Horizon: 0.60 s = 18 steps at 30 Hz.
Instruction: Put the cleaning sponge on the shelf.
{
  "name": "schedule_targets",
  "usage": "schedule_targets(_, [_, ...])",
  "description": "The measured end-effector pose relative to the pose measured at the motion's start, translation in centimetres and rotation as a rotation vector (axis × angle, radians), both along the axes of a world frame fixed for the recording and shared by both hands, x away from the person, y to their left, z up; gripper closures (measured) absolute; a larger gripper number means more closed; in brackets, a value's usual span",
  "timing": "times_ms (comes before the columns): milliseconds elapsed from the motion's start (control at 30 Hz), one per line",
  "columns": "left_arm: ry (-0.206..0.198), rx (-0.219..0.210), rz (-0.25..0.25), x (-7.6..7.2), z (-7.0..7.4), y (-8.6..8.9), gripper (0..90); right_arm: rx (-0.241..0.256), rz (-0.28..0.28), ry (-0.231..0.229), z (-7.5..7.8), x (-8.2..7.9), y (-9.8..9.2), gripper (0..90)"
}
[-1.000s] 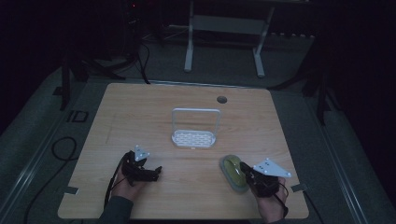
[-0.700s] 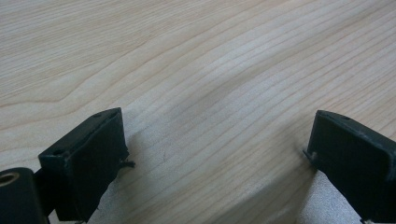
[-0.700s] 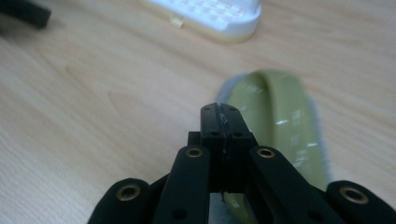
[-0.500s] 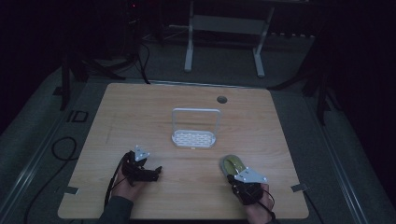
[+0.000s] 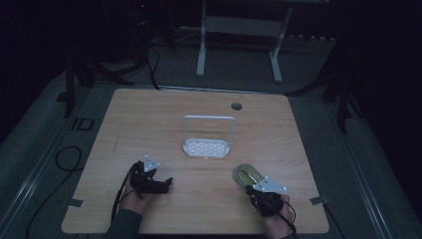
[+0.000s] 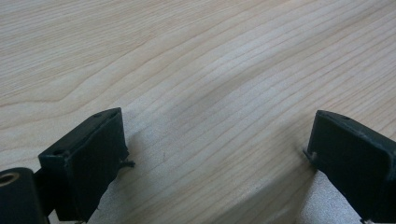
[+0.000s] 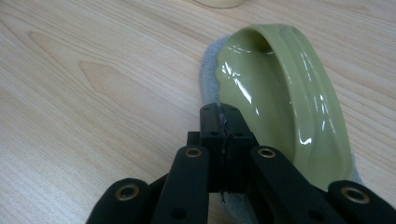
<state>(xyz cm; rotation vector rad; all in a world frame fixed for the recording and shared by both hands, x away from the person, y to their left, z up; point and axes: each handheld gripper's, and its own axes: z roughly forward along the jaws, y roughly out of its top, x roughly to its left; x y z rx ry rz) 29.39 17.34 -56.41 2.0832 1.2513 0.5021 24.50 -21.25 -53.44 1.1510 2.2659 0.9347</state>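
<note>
- the right tool (image 7: 224,122) is sitting at the near right of the surface (image 5: 149,114) with its jaws pressed together, pinching the near rim of a glossy green dish (image 7: 285,93); a thin grey edge, perhaps a cloth or mat under the dish, is showing beside the jaws, and i cannot tell whether it is caught in the grip too.
- in the high view the green dish (image 5: 249,175) is lying just ahead of the right tool (image 5: 263,195), near the front right corner and well apart from the white rack (image 5: 207,147) standing at the middle.
- the left tool (image 6: 215,154) is resting low over bare wood with its jaws wide apart, holding nothing; in the high view it (image 5: 161,184) is idling at the near left.
- judging by this, the step in hand looks like securing the dish by its rim, likely to carry it toward the rack.
- the next move is calling for a steady lift, since the glazed rim is likely slippery and the dish is hanging off one edge; the free tool could be steadying it.
- count: one dish, one rack, two tools.
</note>
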Motion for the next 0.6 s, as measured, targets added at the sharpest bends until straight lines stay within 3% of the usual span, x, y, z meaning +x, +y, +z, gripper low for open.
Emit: schedule_targets(600, [0.000,-0.001,0.003,0.0,0.0,0.0,4.6,-0.010,0.012,0.006,0.4,1.1,-0.1,86.9])
